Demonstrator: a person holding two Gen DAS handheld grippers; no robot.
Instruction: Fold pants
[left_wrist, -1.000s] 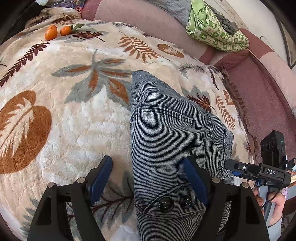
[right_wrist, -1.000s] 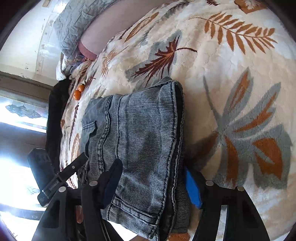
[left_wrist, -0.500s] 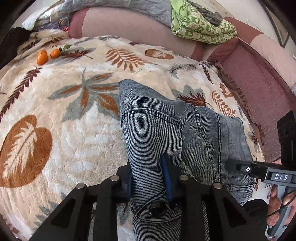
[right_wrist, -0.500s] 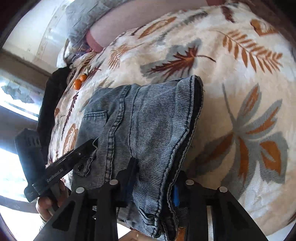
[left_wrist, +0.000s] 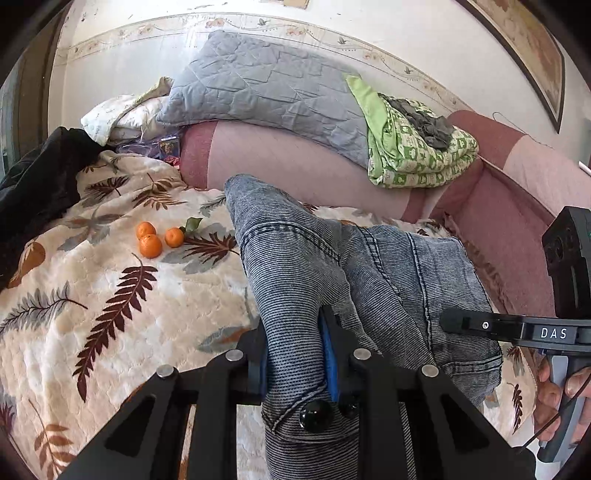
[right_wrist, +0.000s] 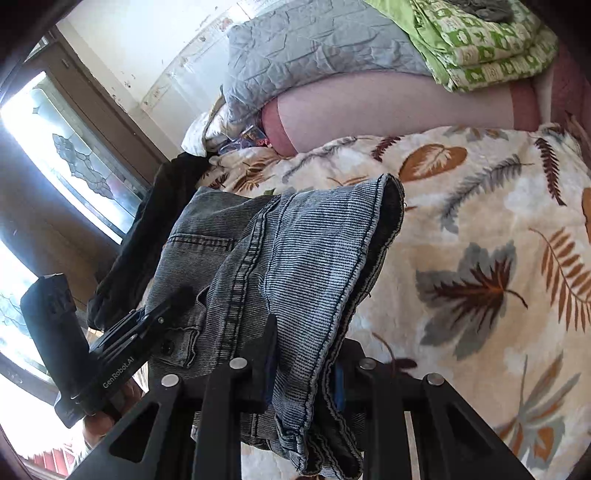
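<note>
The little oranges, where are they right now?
In the left wrist view, the three oranges sit together on the leaf-print blanket, left of the pants and right of a black garment.

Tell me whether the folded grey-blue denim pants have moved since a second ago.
Yes. The grey-blue denim pants, clamped in both the left gripper and the right gripper, have risen off the leaf-patterned blanket.

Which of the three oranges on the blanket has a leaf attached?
The rightmost orange, nearest the pants; a green leaf sticks out beside it. The other two show none.
</note>
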